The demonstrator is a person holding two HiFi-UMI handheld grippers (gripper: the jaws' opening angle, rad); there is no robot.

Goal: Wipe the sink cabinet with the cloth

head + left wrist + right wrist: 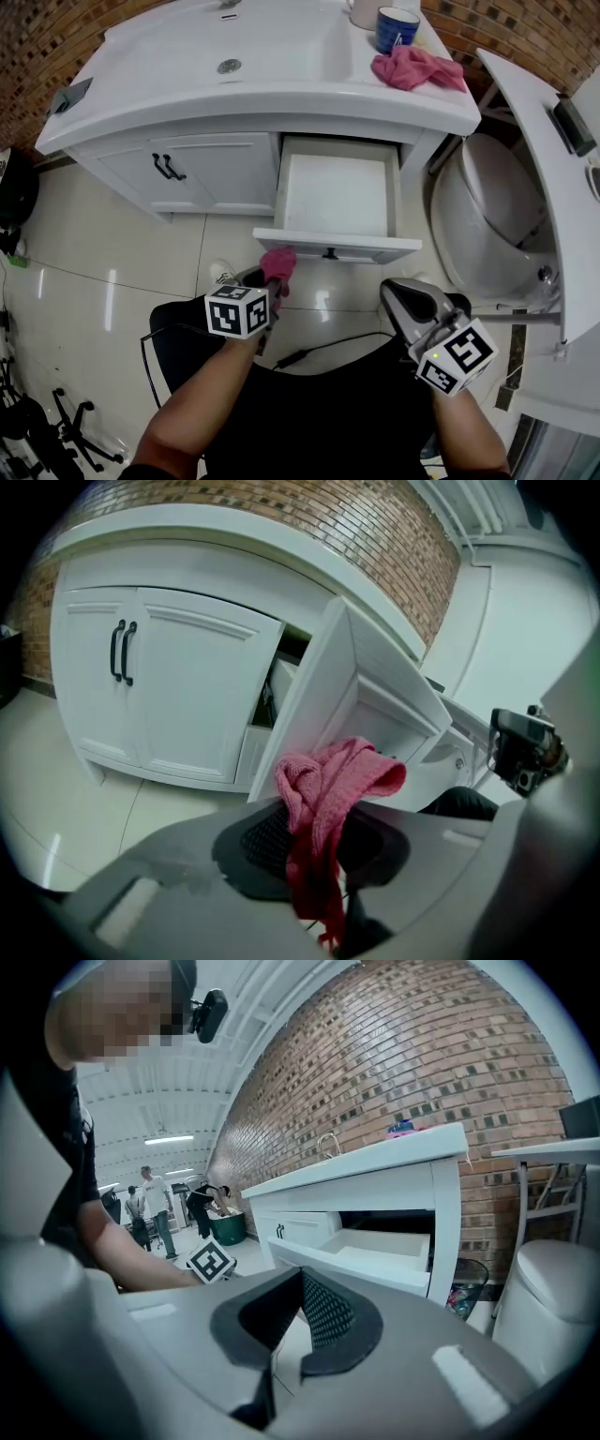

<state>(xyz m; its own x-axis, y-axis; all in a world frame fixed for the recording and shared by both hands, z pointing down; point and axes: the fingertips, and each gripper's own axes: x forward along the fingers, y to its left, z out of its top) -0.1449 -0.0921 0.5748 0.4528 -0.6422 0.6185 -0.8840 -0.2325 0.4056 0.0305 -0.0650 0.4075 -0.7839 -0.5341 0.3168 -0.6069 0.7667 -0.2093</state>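
While the pink cloth (328, 794) sits pinched in the left hand-held gripper (317, 855), bunched above the pads with a tail hanging below them, it hovers near the left corner of the drawer front (333, 249) of the sink cabinet (211, 173), seemingly clear of every white surface. The left hand-held gripper is clamped on the fabric. The right hand-held gripper (298, 1327) has its jaws narrowly apart with nothing between them, low and to the right of the open drawer (337, 192). The step in hand appears to be bringing the cloth to the cabinet face. It is probably done best by keeping the clamp firm, leading with the bunched fold rather than the hard fingertips, and stroking each panel in overlapping passes. Pressure on the drawer front would likely slide the drawer inward, so the free hand-held gripper could steady it. A second pink cloth (417, 67) and a blue cup (397, 28) rest on the bench (281, 89) above, and a toilet (487, 220) stands beside the cabinet.
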